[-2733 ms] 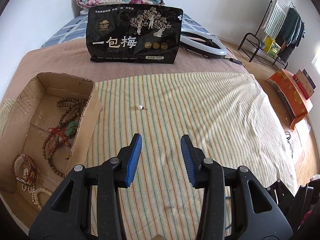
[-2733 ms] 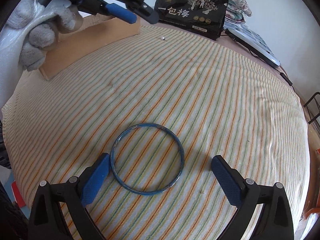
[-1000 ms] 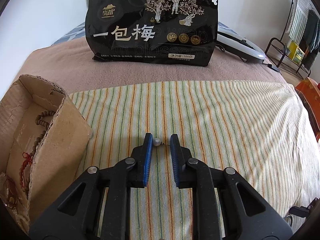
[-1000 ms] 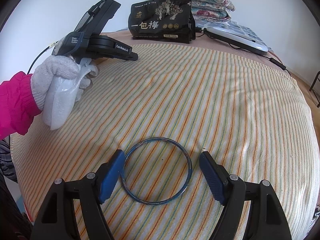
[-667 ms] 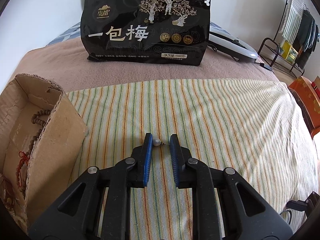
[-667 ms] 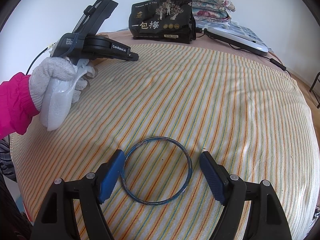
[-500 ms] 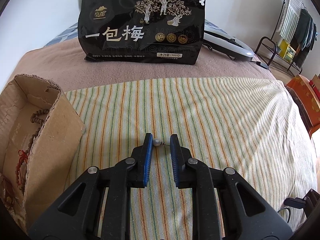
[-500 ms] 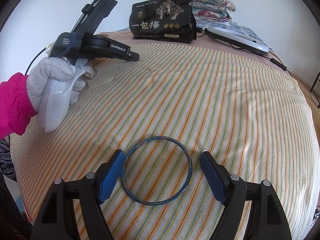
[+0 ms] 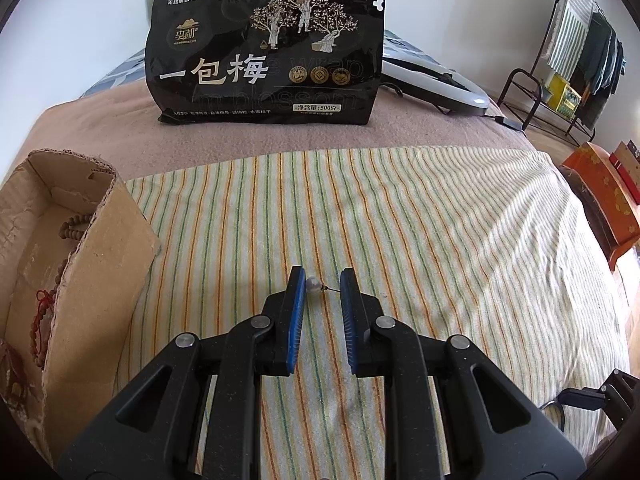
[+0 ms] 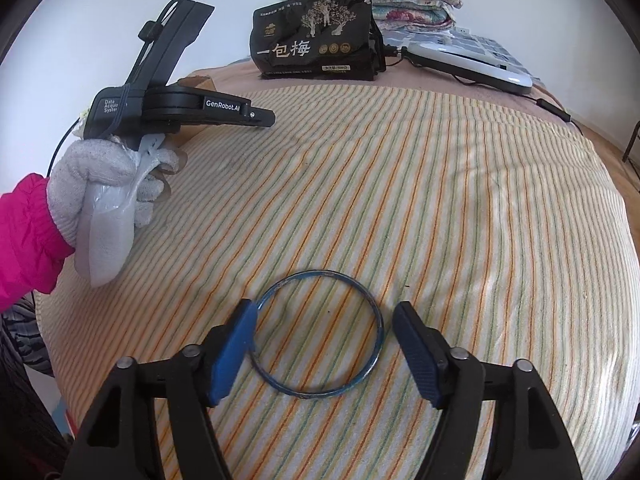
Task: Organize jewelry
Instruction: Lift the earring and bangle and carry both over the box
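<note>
Bed (image 9: 460, 240) with striped sheet fills both views. Black snack bag (image 9: 266, 52) stands at the far end, well apart from the work.

Cardboard box (image 9: 100, 248) sits at the left edge of the bed; bead bracelets (image 9: 70, 226) lie inside it. Judged as the drop spot for the jewelry.

Blue bangle (image 10: 318, 330) lies flat on the sheet, between the jaws of the right gripper (image 10: 322, 330). Jaws are spread wide; the left pad touches or nearly touches the bangle rim, the right pad stands just off it. Nothing grasped there.

Left gripper (image 9: 322, 286) is clenched on a pearl earring (image 9: 313, 284): pearl against the left pad, thin pin running sideways to the right pad. The earring's long axis lies across the jaws. Whether it is off the sheet cannot be told.

Key relation: the box lies to the left of the left gripper and near it, so the earring likely goes leftward over the box wall. Pinch is only at the tips, so slipping looks possible.
</note>
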